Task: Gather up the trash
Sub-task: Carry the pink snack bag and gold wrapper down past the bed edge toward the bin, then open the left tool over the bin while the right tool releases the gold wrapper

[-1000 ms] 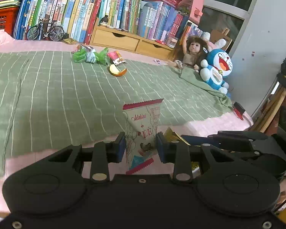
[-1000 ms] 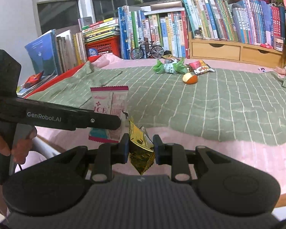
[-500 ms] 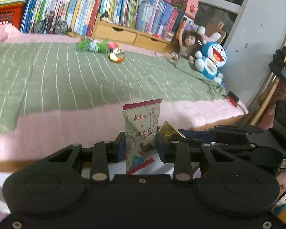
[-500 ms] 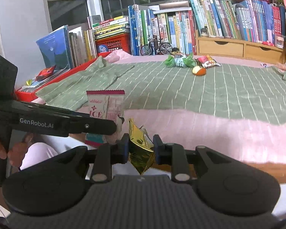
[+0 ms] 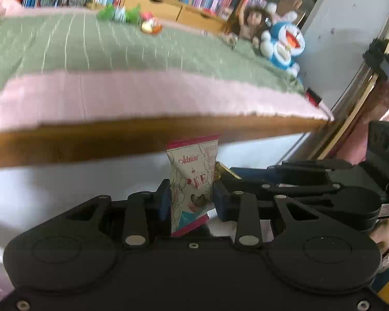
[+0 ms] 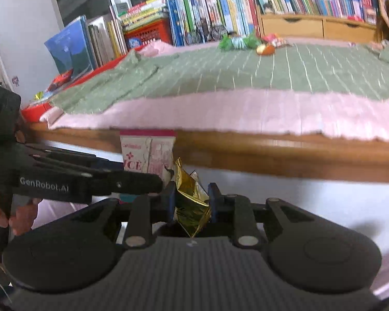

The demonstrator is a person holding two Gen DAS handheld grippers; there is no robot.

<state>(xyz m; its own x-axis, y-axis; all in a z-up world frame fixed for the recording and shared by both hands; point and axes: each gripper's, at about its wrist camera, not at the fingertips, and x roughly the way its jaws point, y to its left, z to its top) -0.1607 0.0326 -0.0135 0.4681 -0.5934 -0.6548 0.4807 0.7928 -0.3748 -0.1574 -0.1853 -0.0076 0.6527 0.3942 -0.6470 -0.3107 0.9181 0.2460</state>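
Observation:
My left gripper (image 5: 192,197) is shut on a white and pink ice-cream wrapper (image 5: 192,173), held upright below the bed's wooden edge. My right gripper (image 6: 190,200) is shut on a crumpled gold foil wrapper (image 6: 190,199). The two grippers sit side by side: the ice-cream wrapper (image 6: 147,153) and the left gripper's arm show at the left of the right wrist view, and the gold foil (image 5: 224,169) peeks out right of the left gripper. More trash lies far back on the green blanket: a green wrapper (image 6: 236,42), a pink packet (image 6: 273,37) and an orange peel (image 6: 265,49).
The bed has a pink sheet (image 5: 142,96) and a wooden side rail (image 6: 285,153) just ahead, above both grippers. Books and wooden drawers (image 6: 319,27) line the far side. A doll (image 5: 249,23) and a blue plush toy (image 5: 285,44) sit at the bed's right end.
Both grippers have pulled back from the bed and dropped below its wooden edge, each still holding its wrapper. The bed now fills the upper part of both views.

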